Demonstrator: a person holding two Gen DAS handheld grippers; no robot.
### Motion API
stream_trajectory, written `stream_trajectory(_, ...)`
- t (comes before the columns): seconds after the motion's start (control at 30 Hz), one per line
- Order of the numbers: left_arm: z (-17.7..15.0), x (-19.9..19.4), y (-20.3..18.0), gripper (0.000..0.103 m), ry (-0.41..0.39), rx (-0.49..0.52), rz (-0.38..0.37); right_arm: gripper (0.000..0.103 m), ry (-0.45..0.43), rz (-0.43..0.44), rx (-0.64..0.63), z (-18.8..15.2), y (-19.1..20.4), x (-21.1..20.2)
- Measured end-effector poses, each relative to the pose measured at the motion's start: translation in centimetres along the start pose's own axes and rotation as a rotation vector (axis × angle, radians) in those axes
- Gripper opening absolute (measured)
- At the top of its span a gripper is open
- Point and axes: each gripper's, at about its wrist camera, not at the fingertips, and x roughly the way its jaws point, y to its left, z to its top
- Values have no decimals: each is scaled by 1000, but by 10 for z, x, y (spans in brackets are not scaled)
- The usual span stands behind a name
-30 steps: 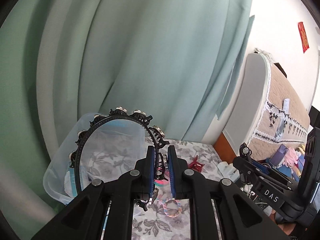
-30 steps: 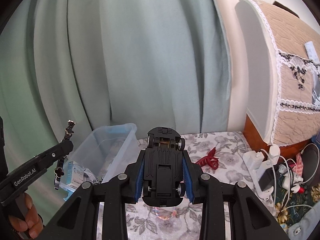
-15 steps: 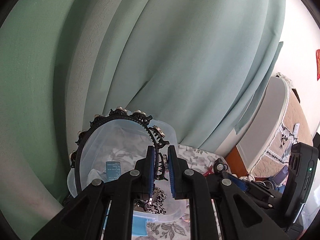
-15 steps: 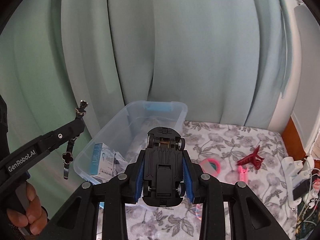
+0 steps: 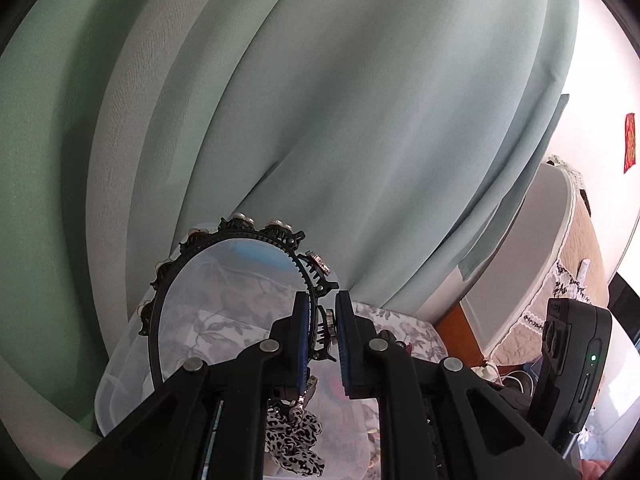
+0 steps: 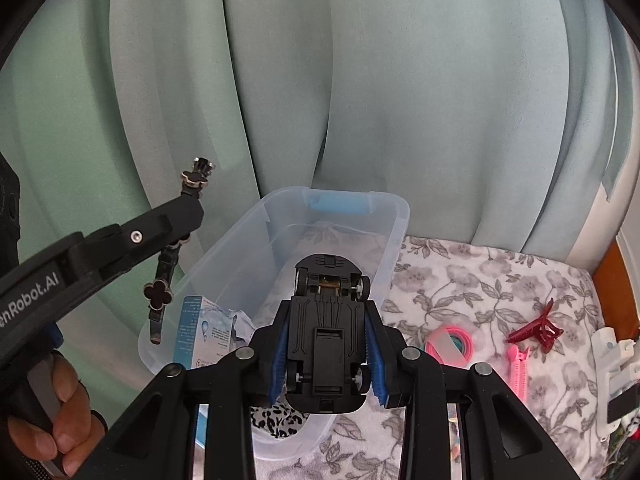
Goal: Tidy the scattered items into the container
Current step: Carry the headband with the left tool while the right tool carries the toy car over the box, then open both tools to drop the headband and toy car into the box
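Behind everything, a big green curtain (image 6: 360, 100) is hung, and a flowered cloth (image 6: 500, 300) is spread on the flat top in front of it. On this cloth, close to the curtain, a clear plastic box (image 6: 396, 216) is set. A small paper box (image 6: 200, 332) and a spotted cloth (image 6: 276, 420) are already kept inside it.

Two things are held up over the box or just beside it. A black toy car (image 6: 328, 332) is squeezed by its sides in the right claw (image 6: 328, 356), with its wheels turned up; the claw is open only as wide as the car. A black headband (image 5: 240, 248) with shiny studs is pinched in the left claw (image 5: 322, 340), which is closed nearly all the way on the thin band. From the right camera, the band is seen hanging from that claw beside the near left wall of the box.

Three small things are left on the cloth, well apart from the box: a pink ring of bands (image 6: 452, 344), a pink clip (image 6: 518, 372) and a red claw clip (image 6: 538, 326).

The step in hand looks like the carrying of both things to the box. Next, each claw probably needs to be lowered over the open top and then opened, so the car and the headband can be dropped in. The headband is wide, so care may be needed at the rim.
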Motion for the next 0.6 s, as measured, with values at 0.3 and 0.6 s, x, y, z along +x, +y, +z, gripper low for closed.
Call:
stream_trajectory(0.3,5,23,20,13,34,-79,-43,36,53,26,48,0,-12,27)
stream_trajectory(0.6,10,35,35,11,50,-119,5,36,60,43,26,10,-10,45)
